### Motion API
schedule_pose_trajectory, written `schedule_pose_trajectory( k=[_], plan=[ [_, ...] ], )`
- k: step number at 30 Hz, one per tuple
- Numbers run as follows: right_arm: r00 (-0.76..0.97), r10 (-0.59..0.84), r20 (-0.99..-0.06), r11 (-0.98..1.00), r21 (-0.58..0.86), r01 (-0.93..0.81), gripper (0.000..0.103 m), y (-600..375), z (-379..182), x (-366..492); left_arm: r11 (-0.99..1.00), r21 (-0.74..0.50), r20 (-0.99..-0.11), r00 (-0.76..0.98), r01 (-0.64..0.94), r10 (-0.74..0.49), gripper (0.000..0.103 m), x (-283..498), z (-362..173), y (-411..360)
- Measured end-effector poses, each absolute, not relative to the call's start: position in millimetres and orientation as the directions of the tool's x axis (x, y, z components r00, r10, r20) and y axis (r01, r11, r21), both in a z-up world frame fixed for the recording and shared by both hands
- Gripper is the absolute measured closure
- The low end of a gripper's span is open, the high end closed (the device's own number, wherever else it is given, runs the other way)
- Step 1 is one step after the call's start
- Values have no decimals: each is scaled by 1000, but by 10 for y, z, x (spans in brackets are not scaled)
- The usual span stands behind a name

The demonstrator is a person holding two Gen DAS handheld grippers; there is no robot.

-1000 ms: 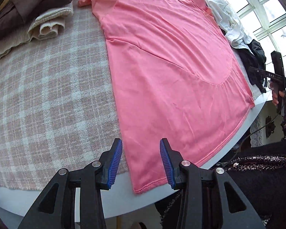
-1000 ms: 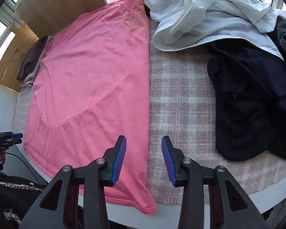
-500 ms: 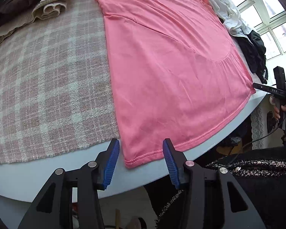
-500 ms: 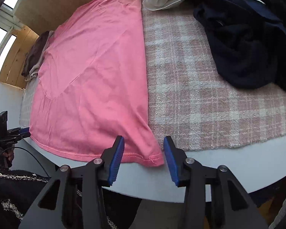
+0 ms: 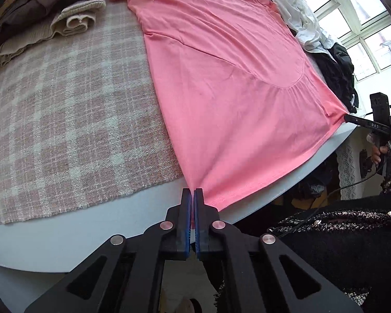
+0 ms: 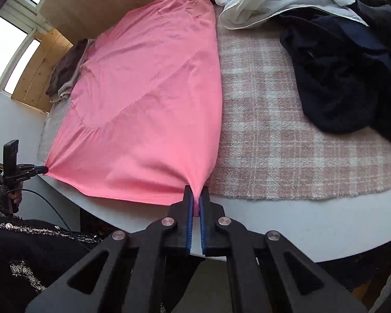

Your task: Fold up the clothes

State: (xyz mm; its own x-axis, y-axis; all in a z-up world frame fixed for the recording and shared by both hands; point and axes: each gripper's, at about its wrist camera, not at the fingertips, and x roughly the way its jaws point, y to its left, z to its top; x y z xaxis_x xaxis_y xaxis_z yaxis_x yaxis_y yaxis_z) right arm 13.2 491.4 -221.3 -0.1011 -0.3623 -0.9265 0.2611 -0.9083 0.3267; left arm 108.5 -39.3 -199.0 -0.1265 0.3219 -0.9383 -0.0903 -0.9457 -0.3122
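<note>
Pink hem corners sit clamped in both jaws: left gripper (image 5: 191,195), right gripper (image 6: 196,195). Beyond, the dress (image 5: 221,83) lies stretched flat, lightly creased, on a plaid cloth (image 6: 286,140) over the white surface (image 5: 65,229), windows behind.

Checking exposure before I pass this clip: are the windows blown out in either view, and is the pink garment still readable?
Left wrist view: window panes clipped white, pink garment evenly lit, seams sharp. Right wrist view: windows blown too, garment clear.

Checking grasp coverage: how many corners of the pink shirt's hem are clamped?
2: the left hand-held gripper clamps one hem corner of the pink shirt, the right hand-held gripper the other.
</note>
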Motion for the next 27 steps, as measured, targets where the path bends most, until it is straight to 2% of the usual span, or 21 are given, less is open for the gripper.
schedule_pose_trajectory(
  k=[3, 5, 6, 8, 12, 15, 17, 20, 25, 27],
  plan=[
    [14, -226, -974, -938, 222, 267, 94, 4897, -2409, 46, -946, -309, -944, -89, -94, 317, 101, 1076, -2137, -406],
    [0, -227, -974, -932, 218, 291, 92, 4882, -2293, 40, -949, -299, -949, -70, -95, 306, 99, 1066, -2206, -384],
    [-23, -258, -966, -926, 241, 291, 87, 4877, -2187, 14, -951, -296, -951, -63, -95, 302, 97, 1063, -2231, -380],
    [-88, -300, -950, -918, 262, 299, 81, 4899, -1925, -127, -953, -291, -953, -65, -83, 297, 79, 1072, -2191, -425],
    [-249, -313, -917, -908, 212, 360, 80, 4755, -1371, -632, -972, -227, -967, -100, -63, 233, 78, 1053, -1949, -542],
    [-337, -325, -884, -893, 170, 416, 68, 4668, -994, -1181, -978, -203, -962, -174, -55, 210, 78, 905, -1670, -492],
    [-372, -333, -866, -876, 138, 463, 68, 4540, -876, -1624, -975, -201, -947, -237, -96, 218, 71, 660, -1529, -242],
    [-371, -377, -849, -842, 147, 519, 68, 4372, -787, -2269, -962, -213, -914, -313, -174, 259, 69, 182, -1392, 274],
    [-310, -343, -887, -805, 107, 583, 68, 4071, -1084, -2977, -915, -264, -845, -384, -305, 372, 69, -747, -1301, 1427],
    [-286, -327, -900, -789, 93, 608, 68, 3951, -1203, -3261, -904, -240, -832, -406, -353, 379, 69, -1137, -1300, 1856]
  ],
)
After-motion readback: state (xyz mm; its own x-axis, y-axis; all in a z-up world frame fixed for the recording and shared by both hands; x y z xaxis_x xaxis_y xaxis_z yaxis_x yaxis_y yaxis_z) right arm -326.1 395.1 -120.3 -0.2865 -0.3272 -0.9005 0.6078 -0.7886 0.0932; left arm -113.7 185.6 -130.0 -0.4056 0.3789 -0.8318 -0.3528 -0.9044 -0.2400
